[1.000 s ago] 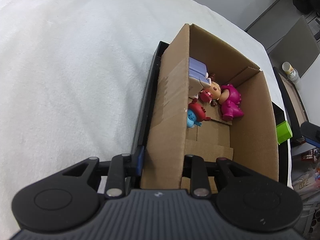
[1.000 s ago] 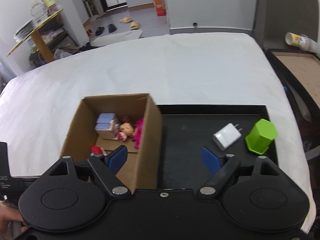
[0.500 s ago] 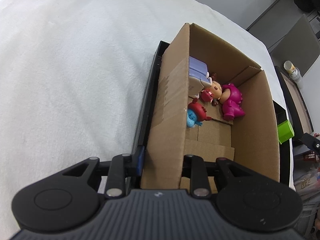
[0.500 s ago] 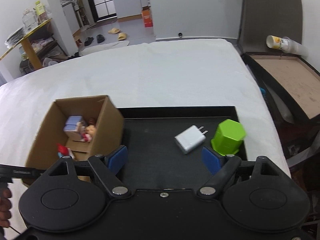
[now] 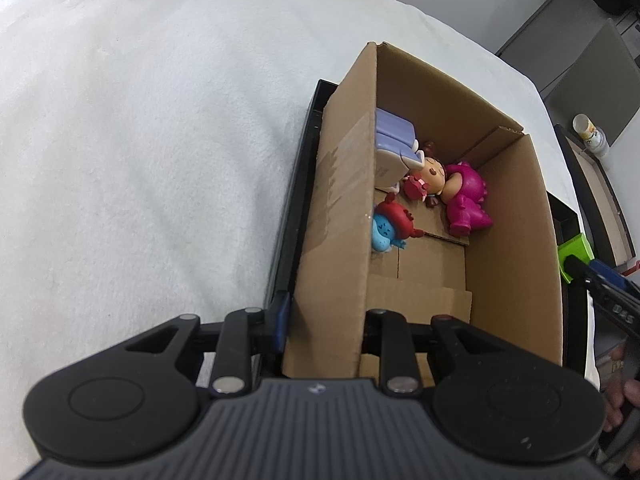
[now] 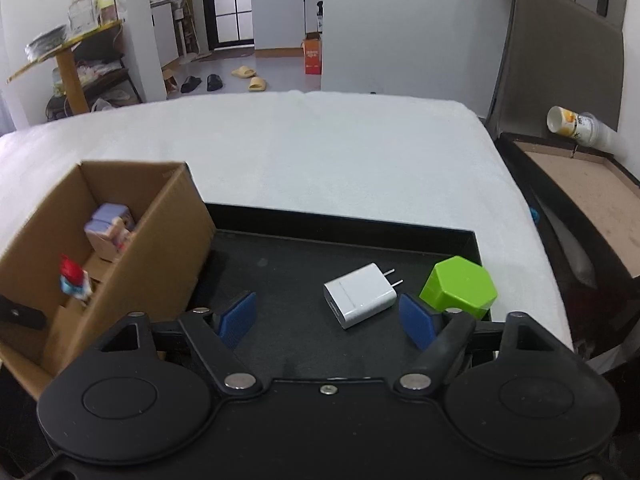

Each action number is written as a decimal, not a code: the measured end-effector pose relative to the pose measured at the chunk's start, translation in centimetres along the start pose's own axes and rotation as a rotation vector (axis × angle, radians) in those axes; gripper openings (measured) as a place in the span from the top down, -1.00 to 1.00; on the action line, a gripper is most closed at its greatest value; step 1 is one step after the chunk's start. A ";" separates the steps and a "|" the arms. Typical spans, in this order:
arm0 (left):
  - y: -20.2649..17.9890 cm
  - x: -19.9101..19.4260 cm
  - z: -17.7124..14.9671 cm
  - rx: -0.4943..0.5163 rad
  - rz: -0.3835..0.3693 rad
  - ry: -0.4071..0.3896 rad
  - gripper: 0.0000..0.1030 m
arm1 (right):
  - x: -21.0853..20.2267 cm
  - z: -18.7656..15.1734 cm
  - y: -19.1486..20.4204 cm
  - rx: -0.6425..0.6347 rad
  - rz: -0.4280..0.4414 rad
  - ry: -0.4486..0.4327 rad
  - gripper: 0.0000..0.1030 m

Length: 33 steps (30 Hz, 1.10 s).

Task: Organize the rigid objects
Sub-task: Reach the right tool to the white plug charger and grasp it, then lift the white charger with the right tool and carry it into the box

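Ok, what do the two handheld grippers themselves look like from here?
Both are matte black plastic. The left gripper has a ribbed grey-black top, two round housings, silver pivot pins and blue pads. The right gripper has the same round housings, silver pins, a centre screw and textured blue pads. No cables or sleeves show.

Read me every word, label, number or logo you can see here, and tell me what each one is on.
"DAS", seemingly: white letters, upside down, on the right gripper body in the left wrist view; its jaws are closing, white charger between them, untouched.
Orange box on the floor: print too small to read.
Paper cup: print blurred.
Left gripper: small emblem, no letters.
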<state>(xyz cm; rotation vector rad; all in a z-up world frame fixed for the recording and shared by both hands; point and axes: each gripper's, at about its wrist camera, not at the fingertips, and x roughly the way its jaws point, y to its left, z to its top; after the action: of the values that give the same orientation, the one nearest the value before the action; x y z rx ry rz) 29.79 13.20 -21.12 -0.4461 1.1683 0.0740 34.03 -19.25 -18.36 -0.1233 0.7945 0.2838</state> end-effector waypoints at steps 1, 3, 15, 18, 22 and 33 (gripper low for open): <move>0.1 0.0 0.0 0.001 0.000 0.000 0.50 | 0.4 -0.1 -0.1 -0.005 -0.006 0.000 -0.37; -0.1 0.1 0.1 -0.001 0.002 0.003 0.50 | 1.2 -0.3 -0.4 -0.007 -0.014 0.005 -0.34; -0.3 0.5 0.0 0.004 0.005 0.007 0.50 | 4.1 -0.8 -0.7 -0.063 -0.037 0.040 -0.33; -0.2 0.6 0.0 0.012 0.008 0.010 0.51 | 4.5 -0.9 -0.6 -0.080 -0.038 0.046 -0.33; -0.2 0.5 0.0 0.010 0.006 0.012 0.51 | 5.0 -0.9 -0.2 -0.118 -0.032 0.052 -0.34; -0.3 0.4 0.1 0.010 0.010 0.011 0.51 | 3.3 -1.5 -0.4 -0.079 0.017 0.066 0.01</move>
<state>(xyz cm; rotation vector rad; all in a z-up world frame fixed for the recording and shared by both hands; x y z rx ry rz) 30.10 12.90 -21.36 -0.4322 1.1812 0.0747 35.32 -19.26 -21.83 -0.2009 0.8508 0.3287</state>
